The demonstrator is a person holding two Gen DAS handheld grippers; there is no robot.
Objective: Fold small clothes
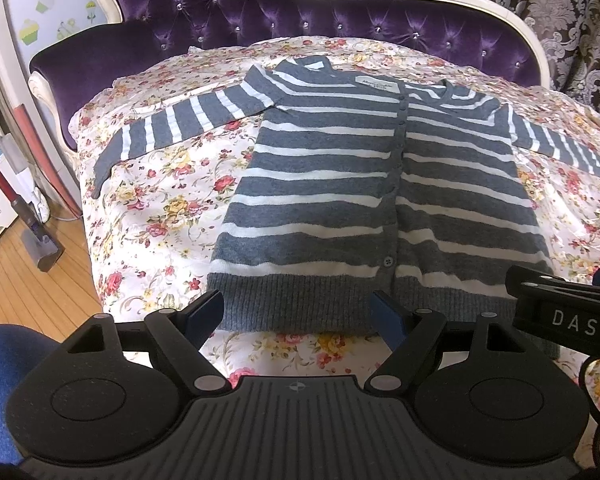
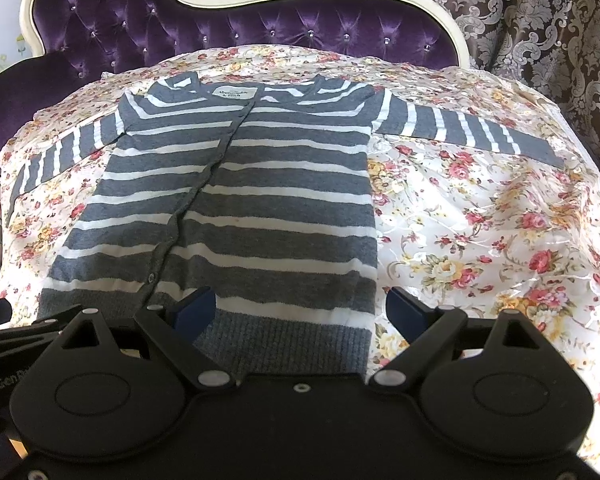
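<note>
A small grey-and-white striped cardigan (image 1: pixel 340 184) lies flat, buttoned, on a floral cover (image 1: pixel 160 200), both sleeves spread out sideways. My left gripper (image 1: pixel 298 316) hovers open over the left half of its ribbed hem, with nothing between the blue pads. In the right wrist view the same cardigan (image 2: pixel 240 208) fills the middle. My right gripper (image 2: pixel 300 314) stands open above the hem's right corner, empty as well. The right gripper's black body (image 1: pixel 568 312) shows at the right edge of the left wrist view.
The floral cover (image 2: pixel 480 240) drapes a sofa with a purple tufted back (image 1: pixel 300 16) and cream frame. A patterned curtain (image 2: pixel 520 8) hangs behind. At the left are wooden floor (image 1: pixel 24 264), a vacuum cleaner (image 1: pixel 28 200) and a blue knee or sleeve (image 1: pixel 4 352).
</note>
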